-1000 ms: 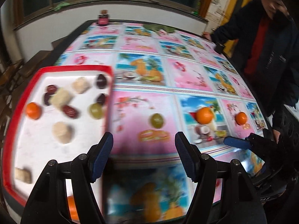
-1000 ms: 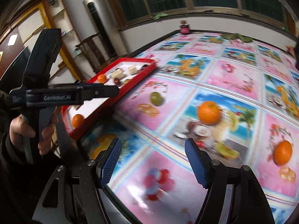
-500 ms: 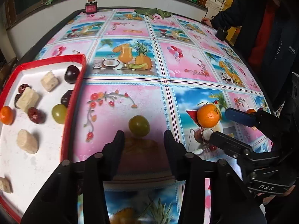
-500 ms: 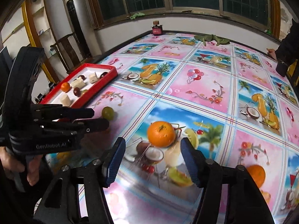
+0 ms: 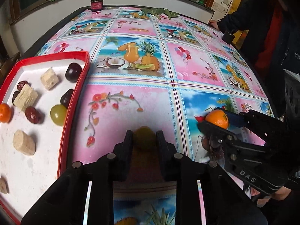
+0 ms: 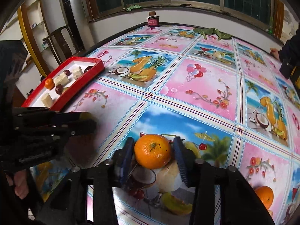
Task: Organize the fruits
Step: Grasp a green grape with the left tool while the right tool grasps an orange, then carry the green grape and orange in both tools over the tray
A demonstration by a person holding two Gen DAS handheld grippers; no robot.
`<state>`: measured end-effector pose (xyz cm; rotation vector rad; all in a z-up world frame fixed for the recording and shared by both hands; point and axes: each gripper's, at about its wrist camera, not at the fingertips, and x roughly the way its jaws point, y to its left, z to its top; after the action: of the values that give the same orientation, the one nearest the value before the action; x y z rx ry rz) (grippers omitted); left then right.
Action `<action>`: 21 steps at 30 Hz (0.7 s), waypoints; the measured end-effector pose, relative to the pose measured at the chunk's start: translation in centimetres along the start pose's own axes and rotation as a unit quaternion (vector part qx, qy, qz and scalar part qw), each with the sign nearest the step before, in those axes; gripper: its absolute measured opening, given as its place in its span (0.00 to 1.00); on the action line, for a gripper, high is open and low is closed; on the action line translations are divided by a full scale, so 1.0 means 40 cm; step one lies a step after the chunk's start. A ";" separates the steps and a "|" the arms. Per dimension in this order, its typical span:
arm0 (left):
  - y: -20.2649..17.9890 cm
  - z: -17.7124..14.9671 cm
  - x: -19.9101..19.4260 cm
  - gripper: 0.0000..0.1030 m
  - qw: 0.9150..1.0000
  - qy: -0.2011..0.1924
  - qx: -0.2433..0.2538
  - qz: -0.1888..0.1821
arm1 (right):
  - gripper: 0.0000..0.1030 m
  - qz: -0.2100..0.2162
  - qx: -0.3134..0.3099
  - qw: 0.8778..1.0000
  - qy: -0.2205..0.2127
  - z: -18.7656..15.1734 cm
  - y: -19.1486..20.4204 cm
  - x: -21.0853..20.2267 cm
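Observation:
A green grape [image 5: 144,136] lies on the fruit-print tablecloth, and my left gripper [image 5: 144,137] is closing on it, its pads pressed against both sides. In the right wrist view the left gripper [image 6: 90,121] reaches in from the left with the grape [image 6: 85,115] just visible. An orange [image 6: 152,151] sits between the blue pads of my right gripper [image 6: 152,146], whose jaws are closing. The left pad is at the peel and a sliver of gap shows at the right pad. In the left wrist view the orange [image 5: 217,119] is seen inside the right gripper [image 5: 215,121].
A red tray [image 5: 74,101] with a white floor at the left holds a mandarin, dark fruits, a green grape and pale cake pieces. A second orange [image 6: 264,196] lies near right. A person [image 5: 271,37] stands at the table's right edge by a black cup [image 5: 228,36].
Both grippers came down and forward onto the table and their jaws narrowed. The left now clasps the grape and the right brackets the orange.

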<state>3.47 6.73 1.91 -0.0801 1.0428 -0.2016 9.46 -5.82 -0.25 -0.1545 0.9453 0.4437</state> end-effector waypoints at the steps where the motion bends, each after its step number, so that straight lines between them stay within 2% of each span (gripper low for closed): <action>1: 0.001 -0.003 -0.003 0.21 1.000 0.000 -0.002 -0.001 | 0.37 -0.002 -0.003 1.000 -0.001 0.000 0.002 0.000; 4: 0.005 -0.012 -0.016 0.21 1.000 0.000 -0.004 -0.005 | 0.36 -0.009 -0.005 1.000 -0.004 -0.001 0.008 -0.003; 8: 0.017 -0.024 -0.046 0.21 1.000 -0.006 -0.007 -0.003 | 0.36 0.003 0.001 1.000 -0.011 -0.003 0.015 -0.021; 21: 0.045 -0.041 -0.131 0.21 0.999 -0.030 -0.003 0.028 | 0.36 0.033 -0.030 0.998 -0.032 0.006 0.113 -0.072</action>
<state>-0.29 9.61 5.24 -0.0613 0.9842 -0.1450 6.22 -2.53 2.52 -0.1617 0.8768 0.5356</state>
